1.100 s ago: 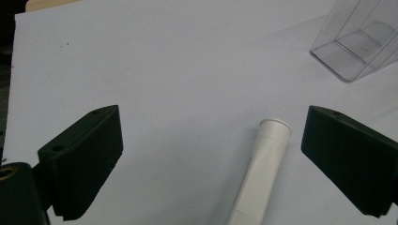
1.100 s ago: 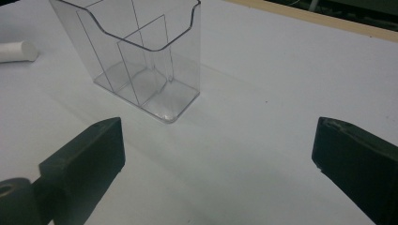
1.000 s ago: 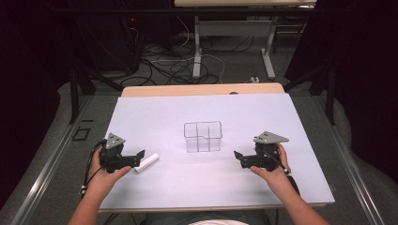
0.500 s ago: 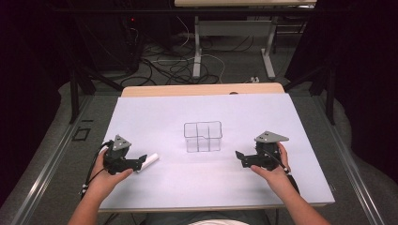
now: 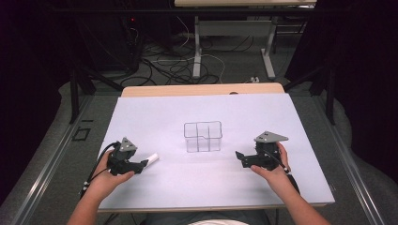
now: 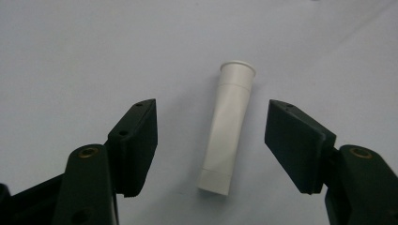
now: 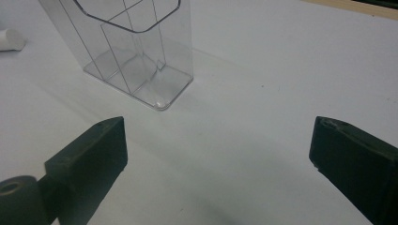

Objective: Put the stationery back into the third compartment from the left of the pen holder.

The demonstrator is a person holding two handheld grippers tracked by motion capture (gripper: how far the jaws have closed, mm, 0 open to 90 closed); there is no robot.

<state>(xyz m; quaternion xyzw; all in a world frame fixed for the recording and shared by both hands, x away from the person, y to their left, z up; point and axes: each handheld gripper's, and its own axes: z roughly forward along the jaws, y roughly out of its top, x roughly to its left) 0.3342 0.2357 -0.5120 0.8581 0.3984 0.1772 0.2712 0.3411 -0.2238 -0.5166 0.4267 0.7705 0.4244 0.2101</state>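
The left claw is resting low on the white worktop near its left front edge, and its jaws have just been closing around a white plastic tube. In the left gripper view the tube is lying flat between the two black pads with its flanged end pointing away from the claw, and a clear gap is showing on each side, so the pads are not yet pressing on it. From the high view the tube is sticking out beyond the claw's tips, pointing toward the clear plastic divided container standing upright in the middle of the worktop, well apart from it. The right claw is sitting on the worktop just to the right of that container, its jaws standing wide with nothing between them, facing the container's near corner.
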